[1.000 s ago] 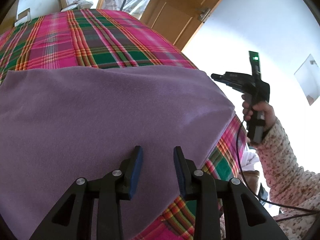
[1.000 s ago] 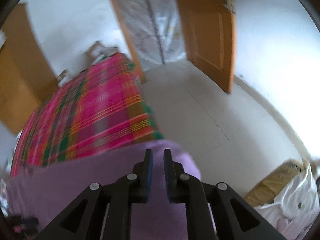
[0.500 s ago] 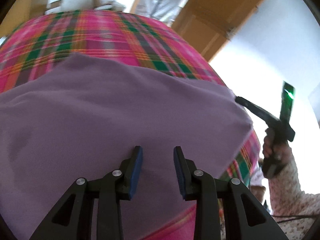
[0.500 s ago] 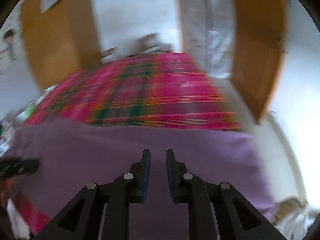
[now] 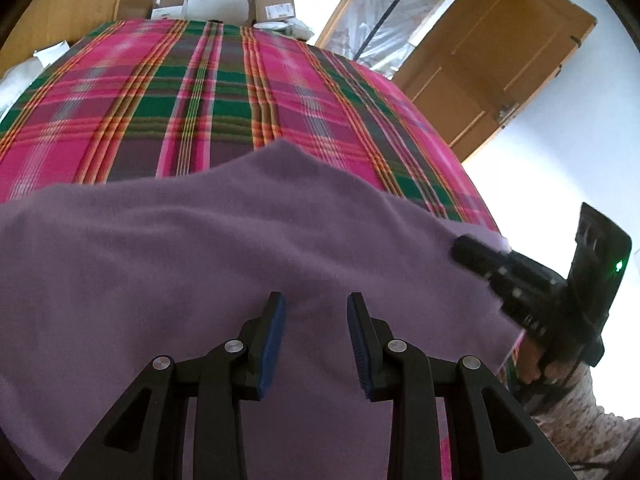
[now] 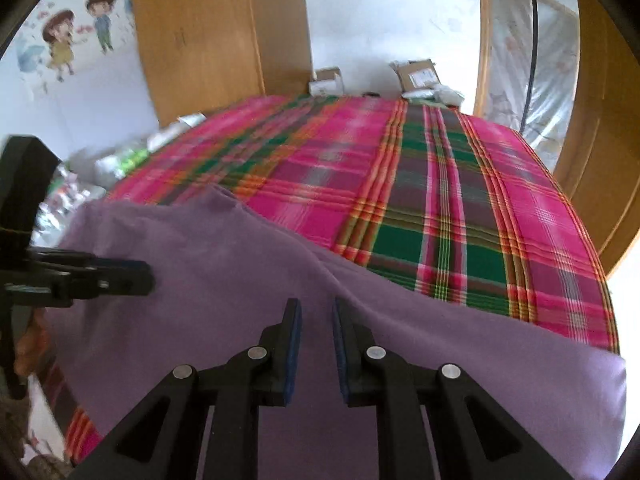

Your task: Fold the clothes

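Note:
A purple garment (image 5: 224, 264) lies spread over the near part of a bed with a pink and green plaid cover (image 5: 224, 96). It also shows in the right wrist view (image 6: 240, 280). My left gripper (image 5: 316, 304) is open just above the cloth, with nothing between its jaws. My right gripper (image 6: 316, 308) is open with a narrow gap, above the cloth near its middle. In the left wrist view the right gripper (image 5: 480, 256) sits over the garment's right edge. In the right wrist view the left gripper (image 6: 132, 278) sits over its left part.
Cardboard boxes (image 5: 272, 8) stand beyond the bed's far end. A wooden door (image 5: 500, 52) stands open at the right, and a wardrobe (image 6: 216, 32) is behind the bed. Bags and clutter (image 6: 120, 160) lie at the bed's left side.
Both grippers swung to face along the bed. The right gripper came in from the bed's right side to over the garment. The garment's far edge now rises to a peak.

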Tool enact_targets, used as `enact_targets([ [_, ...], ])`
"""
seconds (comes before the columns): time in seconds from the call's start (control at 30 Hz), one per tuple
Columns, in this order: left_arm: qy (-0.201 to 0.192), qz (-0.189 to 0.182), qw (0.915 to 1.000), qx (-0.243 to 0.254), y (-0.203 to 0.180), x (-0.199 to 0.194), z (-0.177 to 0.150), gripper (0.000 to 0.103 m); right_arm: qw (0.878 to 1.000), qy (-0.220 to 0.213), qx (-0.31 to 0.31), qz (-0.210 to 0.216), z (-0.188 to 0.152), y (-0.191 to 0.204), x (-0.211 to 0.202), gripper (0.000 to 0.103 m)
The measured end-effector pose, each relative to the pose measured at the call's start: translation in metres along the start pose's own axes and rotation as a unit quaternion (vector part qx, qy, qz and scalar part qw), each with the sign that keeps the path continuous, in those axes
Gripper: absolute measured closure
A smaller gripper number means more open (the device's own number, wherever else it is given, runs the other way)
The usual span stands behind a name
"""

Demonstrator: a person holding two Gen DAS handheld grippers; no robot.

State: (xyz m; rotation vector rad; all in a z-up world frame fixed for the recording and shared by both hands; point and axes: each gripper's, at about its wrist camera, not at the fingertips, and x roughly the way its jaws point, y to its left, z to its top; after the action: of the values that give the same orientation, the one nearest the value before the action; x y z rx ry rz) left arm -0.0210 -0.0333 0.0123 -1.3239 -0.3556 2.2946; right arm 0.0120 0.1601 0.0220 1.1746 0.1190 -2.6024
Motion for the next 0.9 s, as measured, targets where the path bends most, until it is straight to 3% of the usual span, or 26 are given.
enact_targets([
  [0.3, -0.007, 0.006, 0.9999, -0.009, 0.019, 0.006, 0.023, 0.070, 0.998, 0.017, 0.045, -0.038, 0.016, -0.015, 0.026, 0.091],
  [0.53, -0.010, -0.025, 0.9985, -0.048, 0.039, 0.014, 0.042, 0.070, 0.995, 0.027, 0.078, -0.052, 0.028, -0.023, 0.033, 0.091],
  [0.7, -0.008, -0.012, 0.9983, -0.056, 0.038, 0.009, 0.051, 0.070, 0.998, -0.002, 0.055, 0.002, 0.032, -0.002, 0.016, 0.091],
  [0.83, -0.001, -0.019, 0.9984, -0.053, 0.035, 0.010, 0.057, 0.070, 0.997, 0.026, 0.019, 0.064, 0.042, 0.023, 0.028, 0.091],
  [0.9, 0.003, -0.004, 0.9985, -0.054, 0.037, 0.008, 0.053, 0.070, 0.996, 0.035, 0.008, 0.086, 0.047, 0.031, 0.035, 0.091],
])
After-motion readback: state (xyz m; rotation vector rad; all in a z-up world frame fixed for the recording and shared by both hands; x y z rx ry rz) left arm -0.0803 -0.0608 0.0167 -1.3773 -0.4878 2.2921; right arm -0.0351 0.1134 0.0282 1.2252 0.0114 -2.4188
